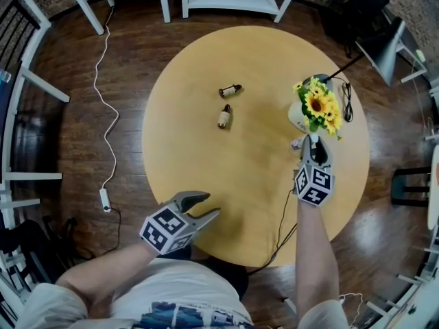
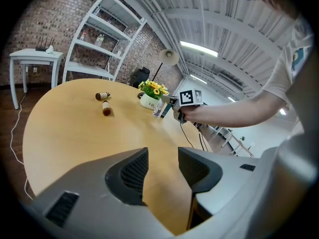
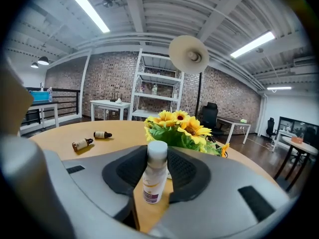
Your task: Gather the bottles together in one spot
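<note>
Your R tool point(image 1: 313, 142) sits slack round the upright white bottle point(image 3: 153, 176) by the flowers point(image 1: 319, 105); your L tool point(image 2: 162, 171) half-open, empty, at worktop point(image 1: 206, 156) edge.

Lying: far brown bottle point(image 1: 230, 90), near brown bottle point(image 1: 224, 116); upright: white bottle point(image 3: 154, 172).

two bottles point(image 1: 224, 116) lie on the table point(image 1: 206, 170) (third bottle point(image 3: 153, 178) beside the flowers point(image 1: 320, 106)).

Bright, even indoor light from ceiling strip lights point(image 3: 89, 11), soft short shadows on the table point(image 1: 206, 163), sheen on the dark wooden floor point(image 1: 374, 235), gripper views fisheye-bent with black vignetted corners, head view sharp at centre
</note>
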The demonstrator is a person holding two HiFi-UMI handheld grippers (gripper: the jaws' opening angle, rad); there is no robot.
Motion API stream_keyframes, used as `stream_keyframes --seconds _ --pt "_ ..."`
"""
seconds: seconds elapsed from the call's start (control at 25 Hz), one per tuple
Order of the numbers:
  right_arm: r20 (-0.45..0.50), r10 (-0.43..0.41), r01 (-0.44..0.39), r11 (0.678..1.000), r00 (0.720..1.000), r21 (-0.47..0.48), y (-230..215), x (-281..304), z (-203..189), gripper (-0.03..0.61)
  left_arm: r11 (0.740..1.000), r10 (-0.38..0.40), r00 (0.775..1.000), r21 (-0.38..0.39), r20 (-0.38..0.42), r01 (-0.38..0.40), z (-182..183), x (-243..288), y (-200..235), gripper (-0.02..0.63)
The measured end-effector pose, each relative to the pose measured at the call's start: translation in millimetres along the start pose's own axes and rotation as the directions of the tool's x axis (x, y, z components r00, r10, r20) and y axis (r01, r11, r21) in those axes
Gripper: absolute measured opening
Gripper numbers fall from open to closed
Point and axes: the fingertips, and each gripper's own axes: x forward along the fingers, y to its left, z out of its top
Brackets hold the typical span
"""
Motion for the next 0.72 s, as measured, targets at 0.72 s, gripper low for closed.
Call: stream_keyframes --seconds 0.72 --pt "-0.007 0.002 -0.002 0.998 1.0 -0.059 -2.5 -23.0 8.0 0.221 0.999 -0.021 1.0 0.031 -0.004 0.021 -11.2 -6.9 -13.9 0.195"
